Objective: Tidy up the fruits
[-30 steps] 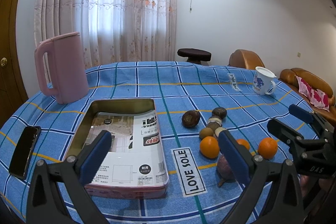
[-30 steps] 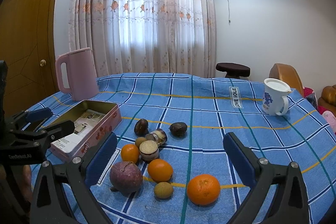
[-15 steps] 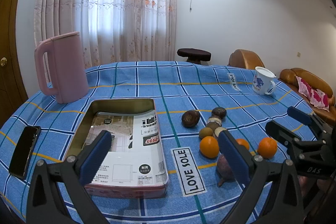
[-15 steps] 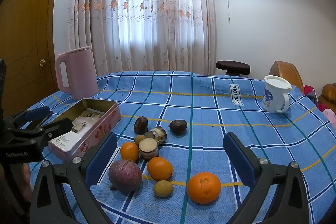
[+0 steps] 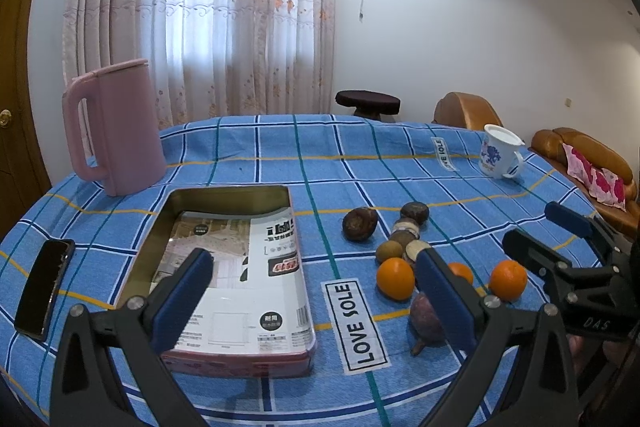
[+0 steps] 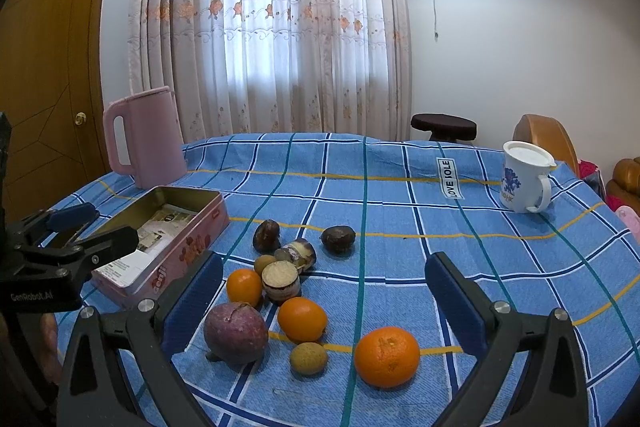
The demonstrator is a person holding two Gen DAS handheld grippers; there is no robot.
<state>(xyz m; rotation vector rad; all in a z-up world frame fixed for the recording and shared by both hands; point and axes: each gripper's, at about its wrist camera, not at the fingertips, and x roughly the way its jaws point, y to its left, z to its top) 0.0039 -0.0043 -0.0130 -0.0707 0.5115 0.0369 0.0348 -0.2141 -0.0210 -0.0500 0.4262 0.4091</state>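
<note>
Both claws gape wide and empty above the bench [image 6: 400,179]. Right claw [image 6: 324,301] hovers over the fruit cluster, orange [image 6: 387,355] nearest; left claw [image 5: 316,295] hangs over the open tin [image 5: 224,193]. Advice: centre the pads on one fruit, close gently, since round fruit rolls.

purple fruit [image 5: 426,315] half behind left claw finger, tin [image 6: 132,279] partly behind left claw [image 6: 76,227]
</note>
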